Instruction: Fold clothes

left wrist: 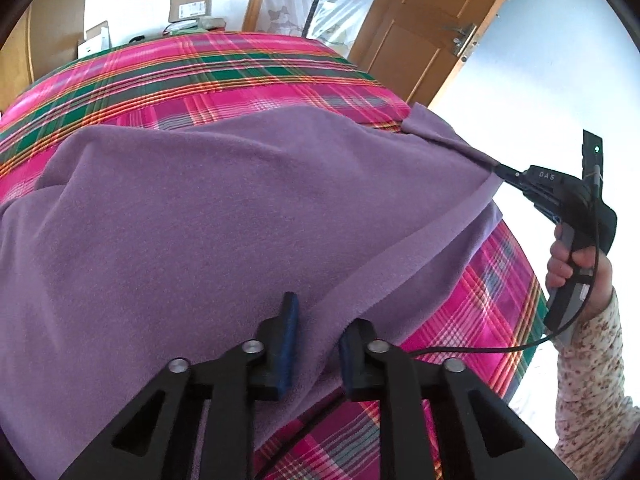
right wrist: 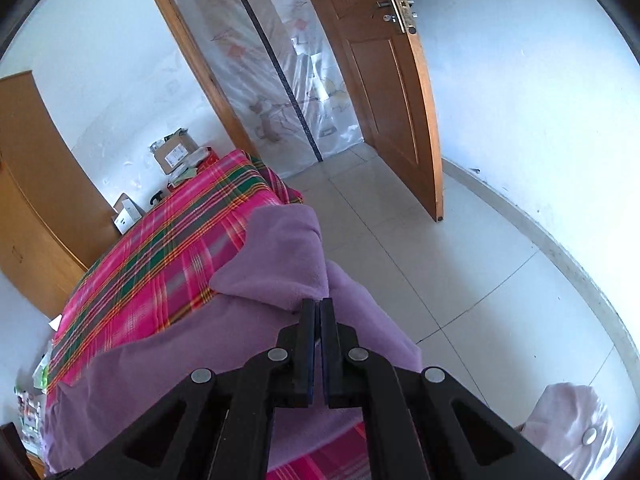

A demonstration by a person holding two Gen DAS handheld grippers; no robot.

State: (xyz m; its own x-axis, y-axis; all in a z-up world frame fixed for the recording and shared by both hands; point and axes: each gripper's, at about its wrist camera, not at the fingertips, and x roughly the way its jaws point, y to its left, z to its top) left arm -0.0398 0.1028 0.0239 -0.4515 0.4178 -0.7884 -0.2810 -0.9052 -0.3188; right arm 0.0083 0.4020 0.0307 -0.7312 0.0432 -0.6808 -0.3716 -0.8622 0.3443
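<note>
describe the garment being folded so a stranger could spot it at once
Find the bed with the pink and green plaid cover. Spread across its near end lies the purple garment, a soft fleecy piece. It is the only plain, unpatterned cloth there, and the right claw is pinching its edge.

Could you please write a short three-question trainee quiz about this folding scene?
1. True or false: the right tongs are shut on the purple garment.
2. What lies under the garment? A) bare tiles B) plaid bedcover C) wooden desk
3. Fill in: the left tongs straddle the garment's edge with their jaws ____.

Key: 1 true; 2 B; 3 apart, cloth between them, not visibly clamped.
</note>
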